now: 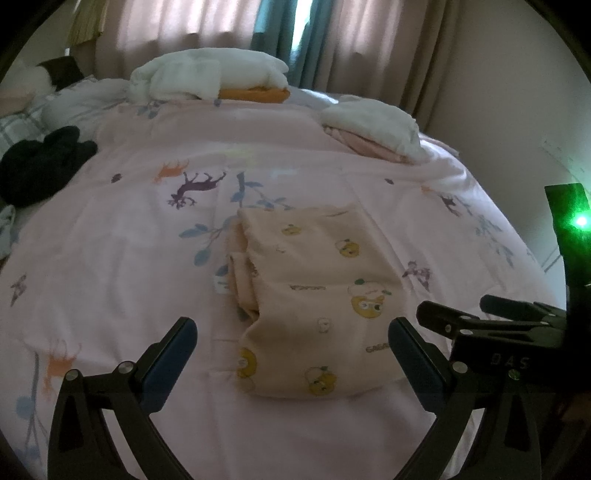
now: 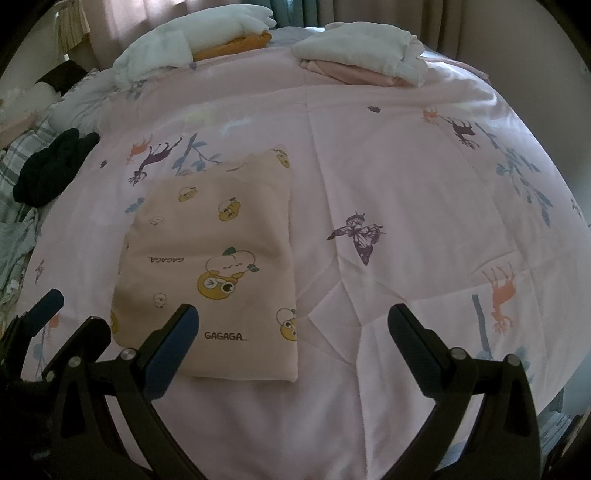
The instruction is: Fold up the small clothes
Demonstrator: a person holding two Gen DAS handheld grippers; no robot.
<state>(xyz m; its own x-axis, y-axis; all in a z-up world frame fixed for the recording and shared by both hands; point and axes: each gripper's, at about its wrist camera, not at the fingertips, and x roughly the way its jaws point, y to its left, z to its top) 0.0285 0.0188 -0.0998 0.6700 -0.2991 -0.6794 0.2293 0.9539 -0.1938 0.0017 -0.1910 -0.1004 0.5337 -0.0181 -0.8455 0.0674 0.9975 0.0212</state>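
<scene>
Folded peach garment (image 1: 314, 302) flat on quilt (image 1: 129, 240), between spread left gripper (image 1: 291, 343), left of spread right gripper (image 2: 293, 332)

Dim room, lit by daylight through pale pink fabric curtains (image 1: 192, 22) beyond the bed's far edge. Strong fisheye bending and dark corner vignetting. A green lamp glare (image 1: 580, 220) flares at right; detail is soft throughout.

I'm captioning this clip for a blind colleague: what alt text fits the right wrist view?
A folded peach garment printed with cartoon faces lies flat on a pink bedspread, just ahead of the open, empty right gripper. Two stacks of folded clothes sit at the far edge, and a black garment lies to the left.
</scene>
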